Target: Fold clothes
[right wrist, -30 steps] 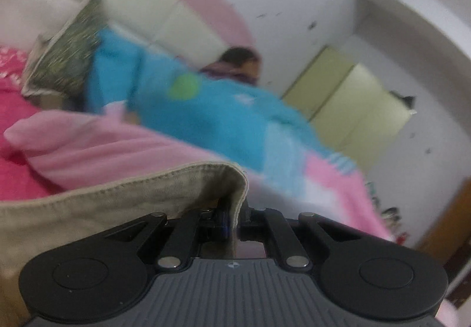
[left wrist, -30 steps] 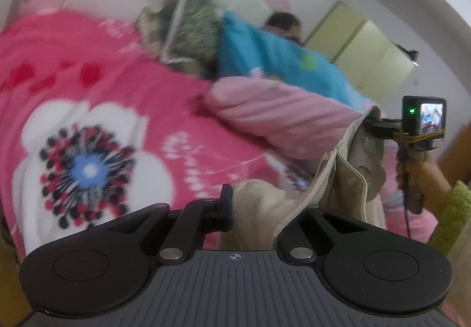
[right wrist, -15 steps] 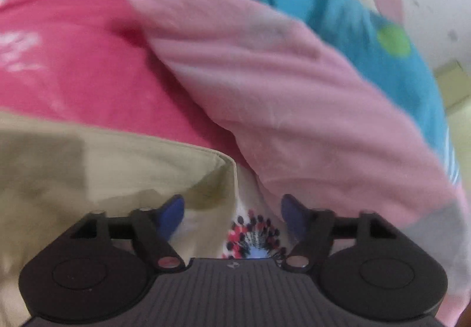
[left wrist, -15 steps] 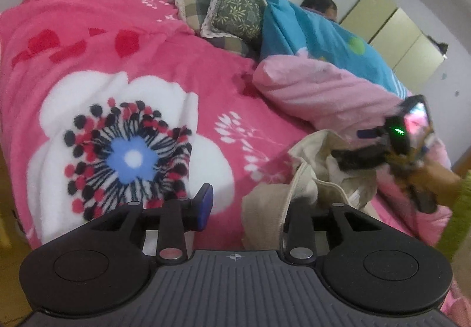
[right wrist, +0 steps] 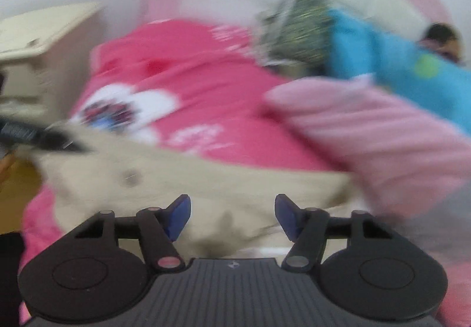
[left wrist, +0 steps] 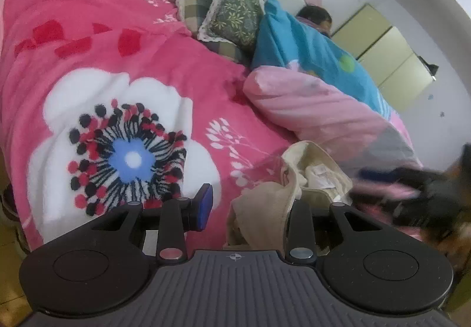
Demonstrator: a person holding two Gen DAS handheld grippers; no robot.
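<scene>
The beige garment point(left wrist: 265, 209) lies crumpled on the pink floral blanket point(left wrist: 123, 97), at the near edge of the bed, just beside the pink striped quilt point(left wrist: 318, 112). The left hand-held gripper point(left wrist: 250, 206) has its jaws parted; the garment's hem sits between them, against the right finger, while the blue pad of the left finger point(left wrist: 204, 206) stands clear of the cloth. The right hand-held gripper point(right wrist: 232, 215), blurred, has just been narrowing its jaws yet they stand spread above the garment point(right wrist: 206, 179), pinching nothing. Beyond the quilt, green patterned pillows point(left wrist: 235, 15) lean by a blue cover point(left wrist: 309, 47).
</scene>
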